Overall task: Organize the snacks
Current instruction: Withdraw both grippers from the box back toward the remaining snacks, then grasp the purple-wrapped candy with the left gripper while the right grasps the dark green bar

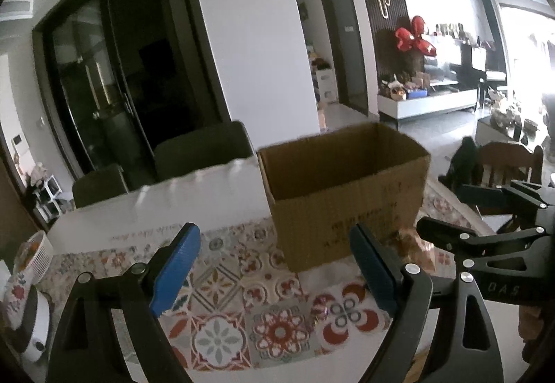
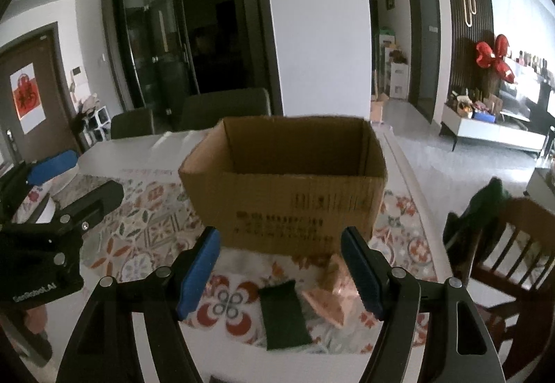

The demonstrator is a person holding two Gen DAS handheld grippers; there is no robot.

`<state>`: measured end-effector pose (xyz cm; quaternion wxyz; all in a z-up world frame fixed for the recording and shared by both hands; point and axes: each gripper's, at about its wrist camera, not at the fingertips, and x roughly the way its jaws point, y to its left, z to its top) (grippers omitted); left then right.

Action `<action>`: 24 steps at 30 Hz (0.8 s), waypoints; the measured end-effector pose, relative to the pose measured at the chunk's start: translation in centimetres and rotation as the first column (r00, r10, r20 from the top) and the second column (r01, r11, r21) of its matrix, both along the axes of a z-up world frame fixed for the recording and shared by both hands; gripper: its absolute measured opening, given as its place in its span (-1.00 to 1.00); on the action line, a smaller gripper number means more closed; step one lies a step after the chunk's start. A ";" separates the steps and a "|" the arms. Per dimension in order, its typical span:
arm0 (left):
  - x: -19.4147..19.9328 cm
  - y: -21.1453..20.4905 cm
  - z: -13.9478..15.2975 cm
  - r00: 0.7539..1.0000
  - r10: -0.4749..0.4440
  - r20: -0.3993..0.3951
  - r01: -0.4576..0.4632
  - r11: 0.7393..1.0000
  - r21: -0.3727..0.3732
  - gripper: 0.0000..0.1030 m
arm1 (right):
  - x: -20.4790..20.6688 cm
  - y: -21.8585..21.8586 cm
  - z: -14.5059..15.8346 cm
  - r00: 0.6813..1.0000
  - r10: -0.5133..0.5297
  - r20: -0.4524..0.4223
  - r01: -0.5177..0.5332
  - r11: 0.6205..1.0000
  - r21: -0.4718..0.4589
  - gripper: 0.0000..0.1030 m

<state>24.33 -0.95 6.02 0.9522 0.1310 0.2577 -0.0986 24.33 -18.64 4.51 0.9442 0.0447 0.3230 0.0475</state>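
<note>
An open cardboard box [image 1: 347, 181] [image 2: 284, 202] stands on the patterned tablecloth [image 1: 277, 306]; its bottom is hidden from me. A dark green snack packet [image 2: 282, 317] and a pink snack packet [image 2: 333, 296] [image 1: 416, 247] lie flat just in front of the box. My right gripper [image 2: 281, 233] hovers over these two packets, open, with nothing between its blue pads [image 2: 197, 275]. My left gripper [image 1: 274, 233] is open over bare cloth to the left of the box's near corner. Each gripper shows at the edge of the other's view: the right gripper [image 1: 440, 209] and the left gripper [image 2: 79, 178].
Dark chairs [image 2: 222, 109] stand along the table's far side and a wooden chair [image 2: 513, 244] at its right. A white basket [image 1: 34, 254] and a white round appliance [image 1: 31, 324] sit at the table's left end. Beyond lie a white pillar and dark glass doors.
</note>
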 end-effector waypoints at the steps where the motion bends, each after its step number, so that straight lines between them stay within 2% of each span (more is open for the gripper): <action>1: -0.1 0.1 -0.5 1.000 -0.002 -0.015 0.002 1.000 -0.003 0.71 | -0.1 0.1 -0.3 1.000 0.002 -0.008 -0.002 1.000 -0.001 0.41; 13: -0.8 0.8 -5.2 0.987 -0.032 -0.157 0.030 0.999 -0.019 0.71 | -1.3 1.7 -4.6 0.992 0.033 -0.120 -0.034 0.999 -0.007 0.41; 17: -0.6 0.8 -6.5 0.981 -0.039 -0.188 0.039 0.999 0.000 0.71 | -1.2 2.1 -6.1 0.986 0.043 -0.163 -0.047 0.999 -0.017 0.41; 24: 0.5 0.9 -9.6 0.960 -0.057 -0.275 0.059 0.998 -0.002 0.70 | -0.2 2.2 -8.7 0.967 0.057 -0.248 -0.065 0.998 -0.023 0.41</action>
